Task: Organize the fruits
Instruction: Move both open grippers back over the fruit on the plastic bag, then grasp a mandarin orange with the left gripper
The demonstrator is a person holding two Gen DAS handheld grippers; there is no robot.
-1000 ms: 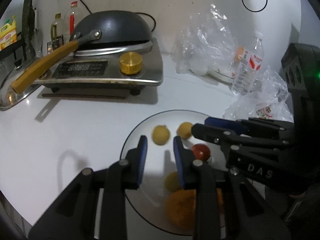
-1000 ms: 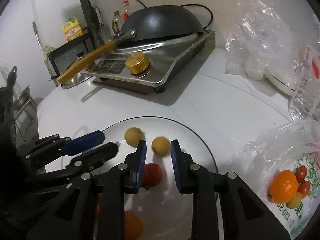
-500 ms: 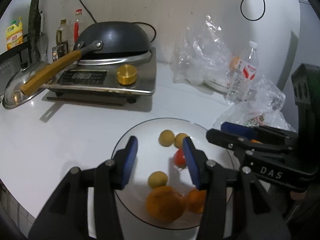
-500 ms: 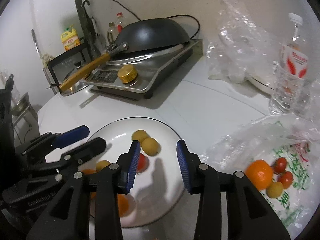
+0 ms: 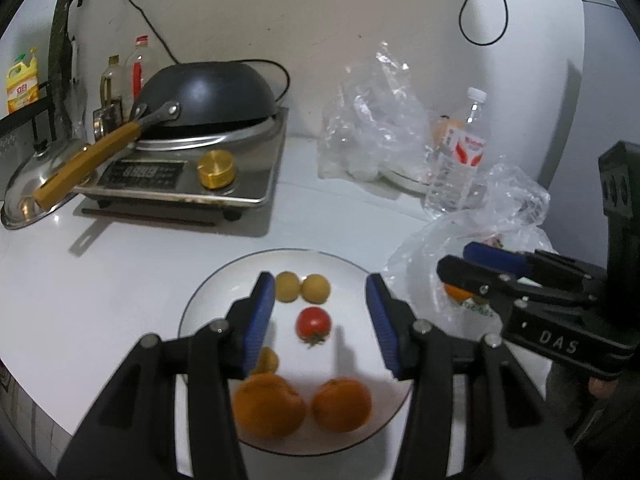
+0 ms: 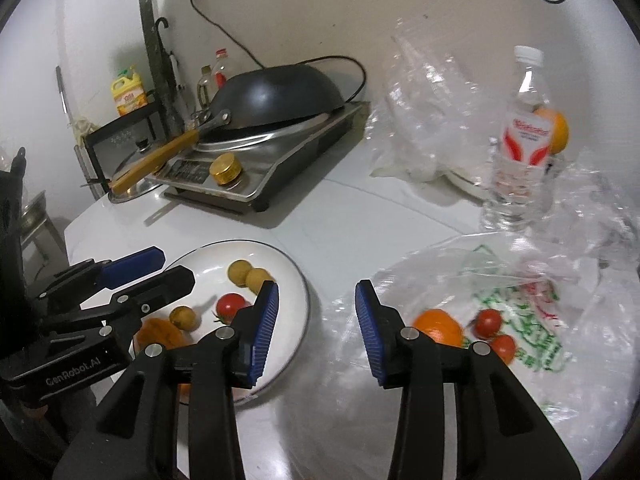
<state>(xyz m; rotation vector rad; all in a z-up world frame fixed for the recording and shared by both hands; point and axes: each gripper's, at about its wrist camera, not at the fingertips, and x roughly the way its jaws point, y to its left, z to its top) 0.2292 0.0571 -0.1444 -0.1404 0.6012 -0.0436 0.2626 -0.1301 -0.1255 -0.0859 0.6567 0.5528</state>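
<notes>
Currently both empty: left hand-held gripper (image 5: 320, 320) spread wide over white round plate (image 5: 192, 312) with fruit; right hand-held gripper (image 6: 316, 332) spread beside clear plastic bag (image 6: 440, 280) holding orange tangerine (image 6: 438, 326), red cherry tomatoes (image 6: 488, 322). Risk: fingers snag film, drag bag, fruit rolls off desk (image 6: 360, 220).

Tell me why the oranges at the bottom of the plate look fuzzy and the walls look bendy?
In the left wrist view the two oranges sit close to the lens in the shade of the left tongs, so they blur, while the tomato is sharper. In the right wrist view the orange in the bag is smeared too. Both fisheye lenses curve the walls and darken the corners.
</notes>
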